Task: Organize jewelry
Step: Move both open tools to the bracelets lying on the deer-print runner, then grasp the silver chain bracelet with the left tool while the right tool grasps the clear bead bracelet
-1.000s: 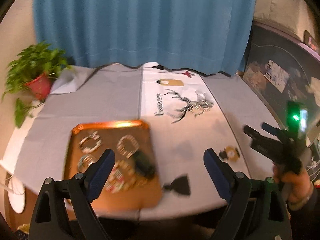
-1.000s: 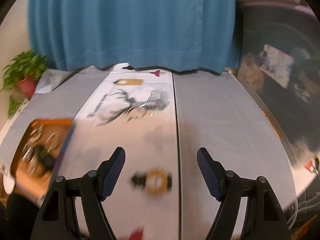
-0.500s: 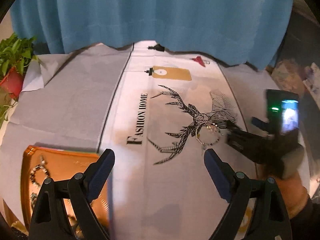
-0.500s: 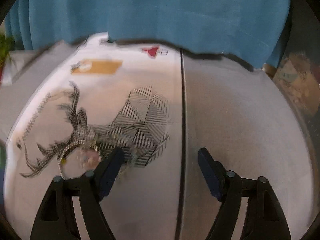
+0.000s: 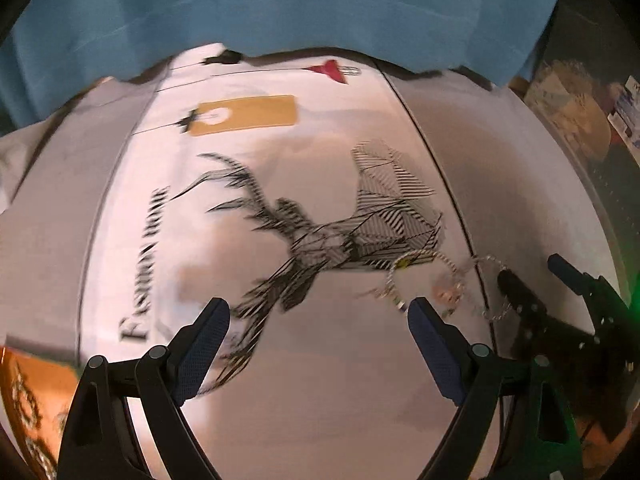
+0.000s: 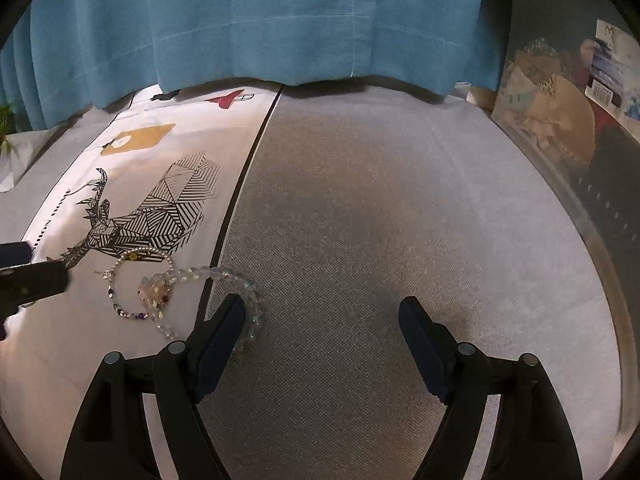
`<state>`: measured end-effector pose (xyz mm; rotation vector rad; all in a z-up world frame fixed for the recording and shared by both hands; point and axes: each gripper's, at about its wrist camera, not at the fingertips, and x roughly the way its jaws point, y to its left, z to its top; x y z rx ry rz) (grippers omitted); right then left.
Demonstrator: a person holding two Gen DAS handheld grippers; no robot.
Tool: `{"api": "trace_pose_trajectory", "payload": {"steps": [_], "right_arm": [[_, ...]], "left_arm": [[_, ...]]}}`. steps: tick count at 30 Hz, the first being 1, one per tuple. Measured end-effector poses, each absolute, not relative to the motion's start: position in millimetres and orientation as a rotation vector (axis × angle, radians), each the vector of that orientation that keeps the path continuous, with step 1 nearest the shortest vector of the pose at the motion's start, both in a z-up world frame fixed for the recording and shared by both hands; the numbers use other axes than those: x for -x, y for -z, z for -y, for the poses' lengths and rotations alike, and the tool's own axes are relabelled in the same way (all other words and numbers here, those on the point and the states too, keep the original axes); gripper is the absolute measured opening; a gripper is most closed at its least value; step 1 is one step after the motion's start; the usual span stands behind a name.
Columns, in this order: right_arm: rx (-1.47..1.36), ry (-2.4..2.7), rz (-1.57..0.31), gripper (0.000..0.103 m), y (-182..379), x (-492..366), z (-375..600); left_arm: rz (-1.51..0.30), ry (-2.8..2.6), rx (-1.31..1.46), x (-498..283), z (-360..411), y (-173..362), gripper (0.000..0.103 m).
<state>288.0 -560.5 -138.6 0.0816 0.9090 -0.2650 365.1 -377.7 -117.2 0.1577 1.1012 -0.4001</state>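
Your right claw point(image 6: 320, 340) is opening, nothing between its jaws. The bracelets point(image 6: 160, 292) lie flat just beside its left finger. Your left claw point(image 5: 316, 344) gapes empty.

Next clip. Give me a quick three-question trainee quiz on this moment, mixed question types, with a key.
1. True or false: the left tool holds a bracelet.
2. How many bracelets lie on the tablecloth in the right wrist view? A) none B) two C) five
3. Fill in: the clear bead bracelet crosses the dark ____ printed on the cloth.

Key
1. False. Its jaws are wide apart with nothing between them.
2. B. The small bead bracelet with a clear charm and the clear bead bracelet lie side by side, just ahead of the right tool, whose jaws are opening and empty.
3. Stripe.
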Motion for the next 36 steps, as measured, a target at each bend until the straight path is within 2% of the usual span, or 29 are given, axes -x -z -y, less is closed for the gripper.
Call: {"api": "trace_pose_trajectory", "payload": {"steps": [3,6,8,9,10,11,12,17,24,36], "right_arm": [[-0.085,0.263,-0.909,0.08,138.9,-287.4,560.2],[-0.101,0.256,-0.911,0.08,140.0,-286.6,561.5],[-0.101,0.246,-0.911,0.075,140.0,-286.3,561.4],[-0.096,0.212,-0.9,0.057,138.5,-286.7,557.9],[-0.076,0.179,-0.891,0.029,137.1,-287.3,552.8],[-0.046,0.135,-0.885,0.014,136.0,-288.8,544.1],[-0.013,0.123,-0.886,0.008,136.0,-290.2,536.1],[-0.085,0.106,-0.91,0.007,129.6,-275.3,532.1],[-0.08,0.173,-0.807,0.007,76.8,-216.0,526.8],[-0.053,0.147,-0.735,0.008,1.5,-110.2,462.5]], "left_arm": [[-1.116,0.415,-0.181,-376.4,393.7,125.6,0.087],[-1.126,0.423,-0.227,-381.7,407.8,136.6,0.071],[-1.086,0.466,-0.281,-371.9,418.6,135.1,0.055],[-1.078,0.5,-0.282,-367.9,421.9,133.2,0.031],[-1.081,0.538,-0.291,-364.0,426.4,131.2,0.002],[-1.109,0.575,-0.28,-363.0,429.0,130.0,0.002],[-1.142,0.604,-0.246,-363.1,428.0,129.4,0.001],[-1.137,0.633,-0.185,-347.8,404.4,109.1,0.001],[-1.062,0.674,-0.101,-302.6,359.5,54.1,0.001],[-0.924,0.672,-0.133,-174.0,276.1,-30.0,0.001]]}}
